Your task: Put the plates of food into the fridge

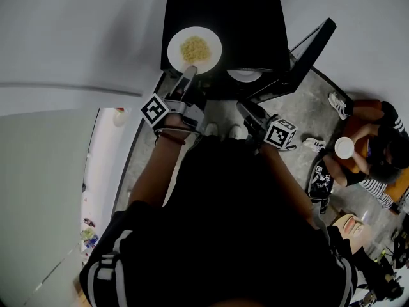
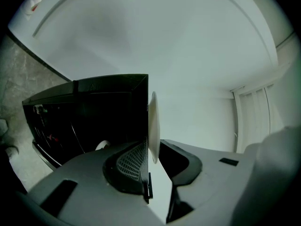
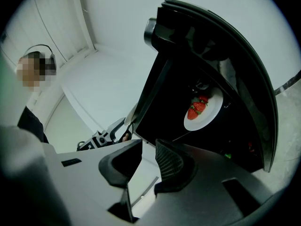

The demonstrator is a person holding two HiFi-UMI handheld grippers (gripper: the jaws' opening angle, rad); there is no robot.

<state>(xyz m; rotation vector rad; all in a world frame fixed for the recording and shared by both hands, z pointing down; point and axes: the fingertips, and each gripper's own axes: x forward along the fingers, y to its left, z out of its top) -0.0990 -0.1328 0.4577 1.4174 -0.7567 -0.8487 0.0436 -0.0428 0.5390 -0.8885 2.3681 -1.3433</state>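
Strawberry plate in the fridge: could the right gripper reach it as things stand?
Probably yes. The fridge door stands open, the right gripper is empty with its jaws apart, and nothing shows between it and the strawberry plate inside.

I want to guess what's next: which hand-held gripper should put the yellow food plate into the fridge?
Left, probably. The left hand-held gripper grips the yellow food plate by its rim over the fridge; the right hand-held gripper is empty beside the open door.
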